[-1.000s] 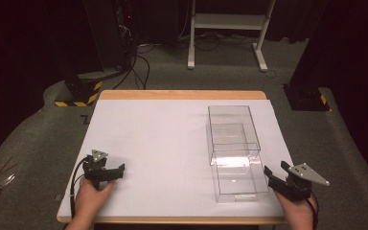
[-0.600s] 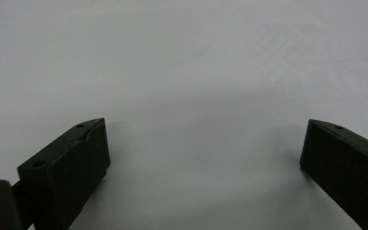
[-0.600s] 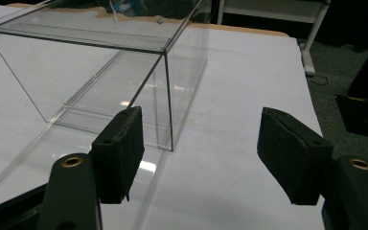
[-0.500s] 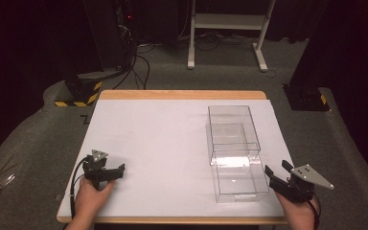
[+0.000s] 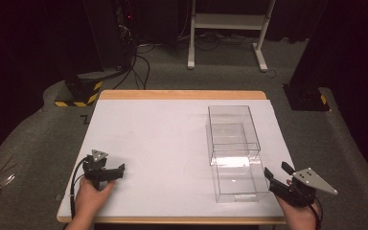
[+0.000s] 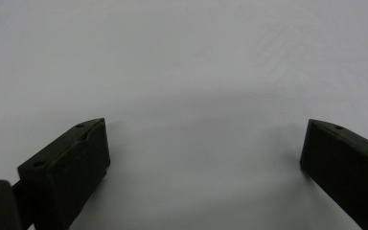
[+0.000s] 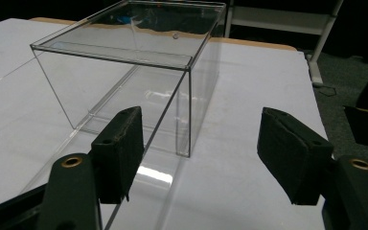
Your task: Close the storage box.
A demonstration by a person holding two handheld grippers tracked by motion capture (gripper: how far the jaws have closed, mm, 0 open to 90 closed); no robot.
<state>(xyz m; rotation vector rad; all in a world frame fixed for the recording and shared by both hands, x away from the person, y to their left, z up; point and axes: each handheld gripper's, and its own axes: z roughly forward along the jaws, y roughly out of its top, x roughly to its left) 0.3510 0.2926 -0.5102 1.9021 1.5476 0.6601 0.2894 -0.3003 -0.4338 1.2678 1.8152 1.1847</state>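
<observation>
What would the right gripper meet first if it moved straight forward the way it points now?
Probably the clear plastic box: the right gripper has open jaws, and the box's near corner edge stands between them just ahead, though depth is unclear.

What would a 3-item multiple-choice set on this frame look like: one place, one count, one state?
1. Where on the white table does the clear acrylic box stand?
A. left half
B. right half
C. dead centre

2. How many grippers are over the table?
A. one
B. two
C. three

3. How do the right gripper's jaws stand?
A. shut on the box wall
B. shut on nothing
C. open, holding nothing

Key:
1 B: the high view puts the box right of the middle, near the right gripper.
2 B: the left gripper and the right one flank the near edge.
3 C: the right gripper view shows a wide gap between the jaws, with the box's near corner in front of them.
</observation>
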